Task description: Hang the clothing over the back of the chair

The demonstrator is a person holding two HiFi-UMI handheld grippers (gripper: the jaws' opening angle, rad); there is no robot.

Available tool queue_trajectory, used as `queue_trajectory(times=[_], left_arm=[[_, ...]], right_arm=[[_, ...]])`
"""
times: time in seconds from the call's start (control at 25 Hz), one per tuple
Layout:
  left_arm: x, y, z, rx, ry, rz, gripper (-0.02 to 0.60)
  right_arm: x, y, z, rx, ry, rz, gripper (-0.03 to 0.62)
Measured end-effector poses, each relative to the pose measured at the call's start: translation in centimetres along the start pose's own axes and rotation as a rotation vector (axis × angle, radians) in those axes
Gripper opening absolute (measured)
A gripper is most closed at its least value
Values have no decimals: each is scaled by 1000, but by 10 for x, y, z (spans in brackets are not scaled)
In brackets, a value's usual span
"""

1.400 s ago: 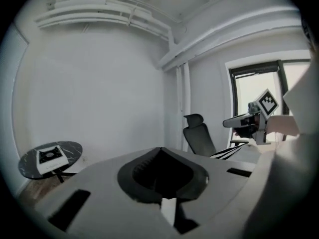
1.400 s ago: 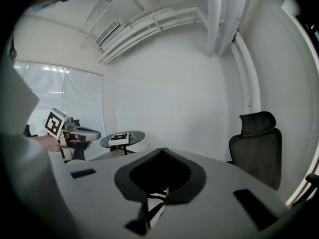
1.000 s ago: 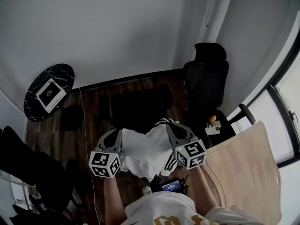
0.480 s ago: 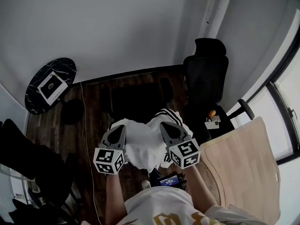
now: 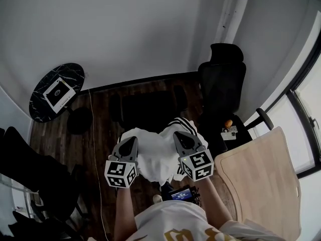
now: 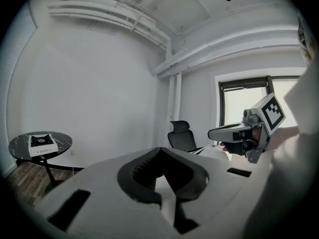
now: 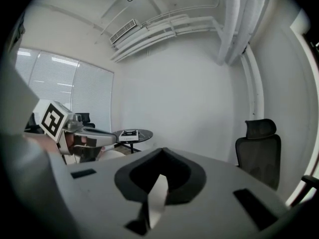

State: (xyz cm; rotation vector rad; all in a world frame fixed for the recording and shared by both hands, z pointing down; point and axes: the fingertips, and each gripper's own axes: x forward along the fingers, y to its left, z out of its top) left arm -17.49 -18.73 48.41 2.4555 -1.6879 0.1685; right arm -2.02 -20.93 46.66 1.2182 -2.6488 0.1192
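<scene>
In the head view a white garment (image 5: pixel 158 154) with black stripes hangs spread between my two grippers. The left gripper (image 5: pixel 128 142) is shut on its left edge and the right gripper (image 5: pixel 180 136) on its right edge. Just beyond the garment stands a low black chair (image 5: pixel 148 112) on the dark wood floor. In the left gripper view white cloth (image 6: pixel 167 185) sits pinched in the shut jaws. The right gripper view shows a strip of white cloth (image 7: pixel 157 195) clamped the same way.
A tall black office chair (image 5: pixel 221 79) stands at the right by the window, also seen as an office chair (image 7: pixel 259 151). A round black table (image 5: pixel 54 92) with a white box is at the left. A light wooden desk (image 5: pixel 261 179) is near right. A thin cable (image 5: pixel 95 149) runs along the floor.
Both grippers carried the garment a little forward, toward the low black chair, and slightly closer together. Both stay shut on the cloth.
</scene>
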Motion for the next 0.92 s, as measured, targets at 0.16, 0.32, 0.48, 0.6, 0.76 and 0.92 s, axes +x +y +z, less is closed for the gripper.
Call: queue_trajectory(times=[0.16, 0.32, 0.48, 0.6, 0.76, 0.92], left_arm=[[0, 1, -2, -3, -2, 1, 20], [1, 3, -2, -10, -1, -5, 20], [4, 0, -3, -13, 7, -28, 20], [7, -2, -4, -17, 12, -36, 20], [10, -1, -4, -15, 18, -41, 20], [9, 1, -5, -17, 22, -45, 20]], right_arm=[[0, -1, -2, -2, 2, -2, 11], [0, -5, -1, 3, 5, -4, 11], [2, -2, -4, 1, 10, -7, 11], [2, -3, -6, -4, 14, -3, 11], [3, -3, -6, 4, 7, 5, 11], [3, -1, -7, -3, 7, 5, 11]])
